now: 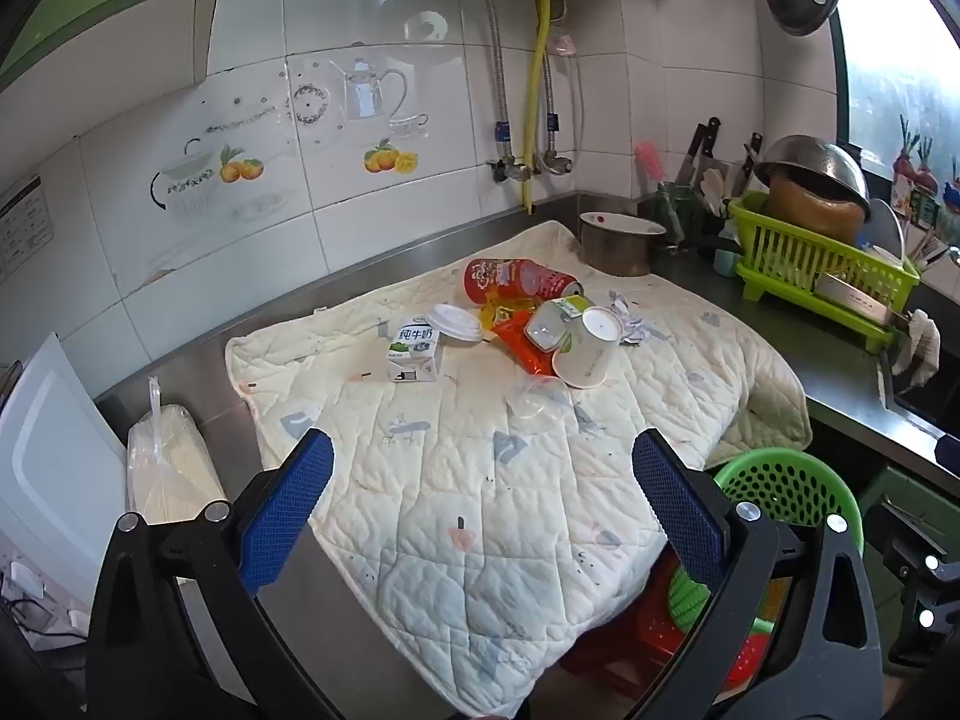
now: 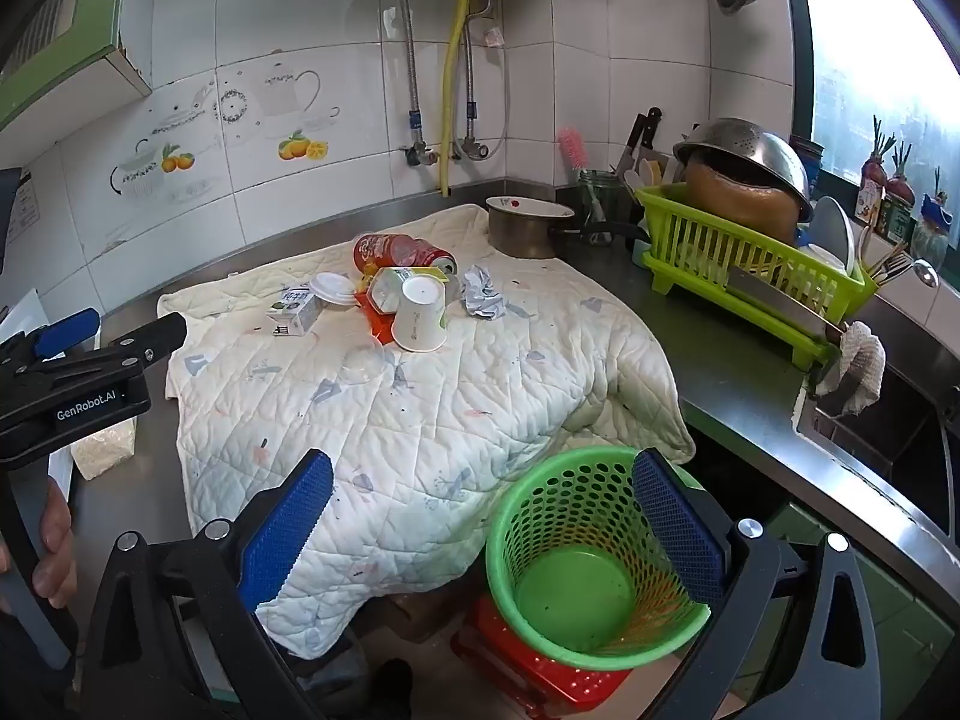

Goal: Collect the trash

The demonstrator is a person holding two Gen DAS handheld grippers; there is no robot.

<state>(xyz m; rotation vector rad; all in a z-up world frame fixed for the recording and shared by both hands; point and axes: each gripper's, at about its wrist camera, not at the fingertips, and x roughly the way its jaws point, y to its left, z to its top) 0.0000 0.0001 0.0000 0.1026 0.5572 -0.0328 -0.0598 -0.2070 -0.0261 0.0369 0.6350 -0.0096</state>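
A pile of trash lies at the far side of a quilted cloth (image 1: 480, 480): a red can (image 1: 519, 281) on its side, a milk carton (image 1: 414, 348), a white lid (image 1: 457, 322), a paper cup (image 1: 588, 351) tipped over, an orange wrapper (image 1: 521, 339), a clear plastic cup (image 1: 534, 399) and crumpled paper (image 2: 483, 294). A green perforated basket (image 2: 591, 558) stands below the counter edge on a red stool (image 2: 540, 678). My left gripper (image 1: 483, 504) is open and empty over the cloth's near part. My right gripper (image 2: 480, 522) is open and empty above the basket.
A metal pot (image 1: 618, 243) stands behind the cloth. A green dish rack (image 2: 744, 264) with a metal colander, knives and utensils stands at the right, beside a sink (image 2: 888, 438). A bag of noodles (image 1: 165, 468) lies on the steel counter at left.
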